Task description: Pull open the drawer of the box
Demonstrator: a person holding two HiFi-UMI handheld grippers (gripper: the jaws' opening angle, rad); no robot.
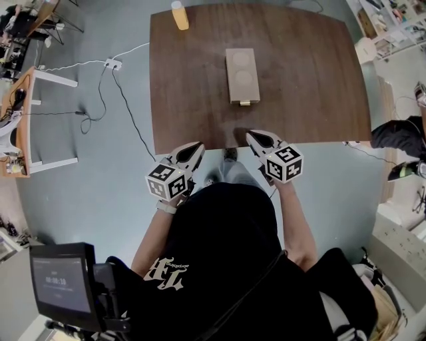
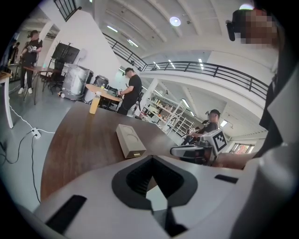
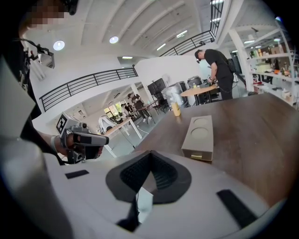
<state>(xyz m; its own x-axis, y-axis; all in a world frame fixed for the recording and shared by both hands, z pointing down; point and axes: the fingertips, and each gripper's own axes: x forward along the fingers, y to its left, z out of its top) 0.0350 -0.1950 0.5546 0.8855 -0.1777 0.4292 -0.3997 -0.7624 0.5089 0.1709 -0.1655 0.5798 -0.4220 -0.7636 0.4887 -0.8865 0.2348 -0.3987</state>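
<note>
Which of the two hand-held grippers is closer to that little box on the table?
The right hand-held gripper: its tip sits nearer the box than the left hand-held gripper does.

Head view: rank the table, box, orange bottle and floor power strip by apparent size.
1. table
2. box
3. orange bottle
4. power strip, only slightly smaller-looking; it lies farther away on the floor, so this last pair is unsure.

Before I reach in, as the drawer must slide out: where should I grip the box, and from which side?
Likely the gold handle on the near end of the box, coming from your side: it juts toward you, so a pinch and straight pull should work.
</note>
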